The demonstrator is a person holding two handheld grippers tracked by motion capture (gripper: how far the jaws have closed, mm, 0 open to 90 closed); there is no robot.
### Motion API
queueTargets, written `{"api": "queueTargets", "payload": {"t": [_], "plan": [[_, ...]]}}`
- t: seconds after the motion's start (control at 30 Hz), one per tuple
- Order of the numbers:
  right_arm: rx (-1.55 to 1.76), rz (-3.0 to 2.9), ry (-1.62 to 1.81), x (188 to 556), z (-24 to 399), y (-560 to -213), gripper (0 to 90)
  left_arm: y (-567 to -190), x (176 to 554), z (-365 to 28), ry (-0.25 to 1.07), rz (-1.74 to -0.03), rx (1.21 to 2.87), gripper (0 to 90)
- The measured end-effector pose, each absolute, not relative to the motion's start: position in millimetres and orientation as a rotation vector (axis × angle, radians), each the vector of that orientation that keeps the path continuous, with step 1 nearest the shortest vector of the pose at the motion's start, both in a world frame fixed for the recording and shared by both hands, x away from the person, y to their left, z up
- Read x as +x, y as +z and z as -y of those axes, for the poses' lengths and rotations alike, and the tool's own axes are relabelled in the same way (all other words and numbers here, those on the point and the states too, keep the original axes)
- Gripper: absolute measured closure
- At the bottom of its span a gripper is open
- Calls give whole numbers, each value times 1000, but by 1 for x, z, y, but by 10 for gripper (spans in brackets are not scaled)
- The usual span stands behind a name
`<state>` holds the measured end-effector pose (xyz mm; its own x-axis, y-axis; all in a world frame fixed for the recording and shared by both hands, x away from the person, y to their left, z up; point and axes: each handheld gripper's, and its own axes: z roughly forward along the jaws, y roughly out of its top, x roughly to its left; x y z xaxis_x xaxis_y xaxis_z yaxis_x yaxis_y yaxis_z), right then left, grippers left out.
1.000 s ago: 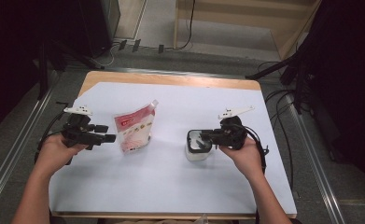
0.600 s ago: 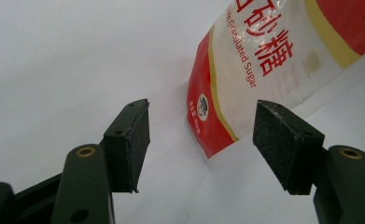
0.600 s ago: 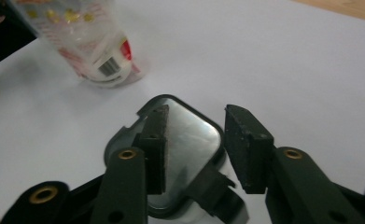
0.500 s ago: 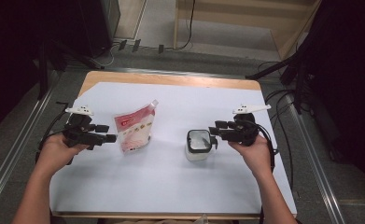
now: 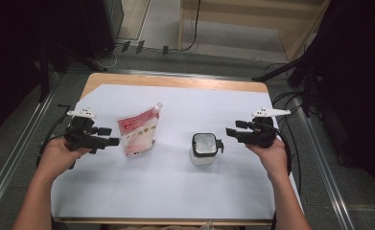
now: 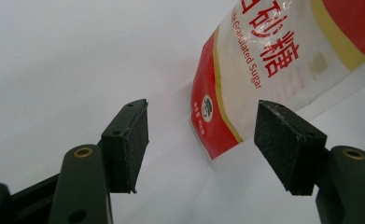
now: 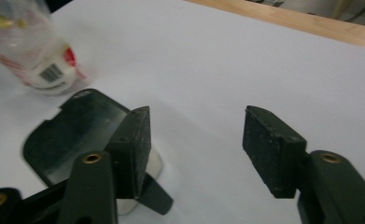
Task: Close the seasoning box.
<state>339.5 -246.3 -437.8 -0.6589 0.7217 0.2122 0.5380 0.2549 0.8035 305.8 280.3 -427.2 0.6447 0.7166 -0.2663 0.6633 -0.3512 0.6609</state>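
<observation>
Right gripper (image 5: pixel 231 132) has just been opening, nothing in it, beside the jar (image 5: pixel 205 148); left gripper (image 5: pixel 109 136) gapes empty by the sugar bag (image 5: pixel 138 132).

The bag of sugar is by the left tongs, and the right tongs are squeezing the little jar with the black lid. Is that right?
Not quite. The right tongs are open and apart from the little jar; their jaws have just been opening with nothing between them, as the high view shows. The bag of sugar is indeed by the left tongs.

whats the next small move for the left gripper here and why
Probably ease the left gripper forward onto the sugar bag: its jaws stand open just short of the bag's lower corner. The right gripper, jaws just opened, sits clear of the lidded container.
</observation>
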Motion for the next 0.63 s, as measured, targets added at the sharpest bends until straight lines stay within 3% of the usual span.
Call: {"api": "queueTargets", "payload": {"t": [0.2,0.63], "plan": [[1234,-2308,1327,346,259,-452,336,-429,307,-282,94,-1082,2104,358],[1232,-2304,1274,349,264,-460,307,-429,306,-285,95,-1098,2084,348]]}}
